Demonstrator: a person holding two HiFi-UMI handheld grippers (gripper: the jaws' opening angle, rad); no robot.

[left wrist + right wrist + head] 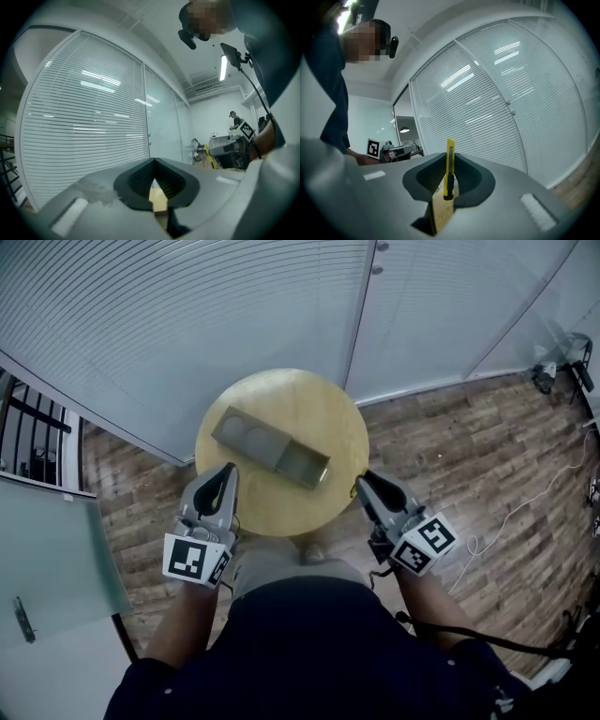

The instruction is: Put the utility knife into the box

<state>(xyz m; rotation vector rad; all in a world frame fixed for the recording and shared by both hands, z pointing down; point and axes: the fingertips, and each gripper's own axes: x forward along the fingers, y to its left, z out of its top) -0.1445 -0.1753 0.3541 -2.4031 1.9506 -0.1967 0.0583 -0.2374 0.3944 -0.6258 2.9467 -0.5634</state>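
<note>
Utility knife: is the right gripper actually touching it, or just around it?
Touching. The right gripper pinches the utility knife: the right gripper view shows it upright between the dark pads, both pressed on its sides, no gap.

Left gripper (154, 163) closed and empty, slatted blinds (89, 136) behind, right gripper (230, 150) far right

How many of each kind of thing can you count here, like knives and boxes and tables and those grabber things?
yellow utility knife: 1
grey box: 1
round wooden table: 1
grippers: 2 (left gripper, right gripper)
Total: 5
</note>
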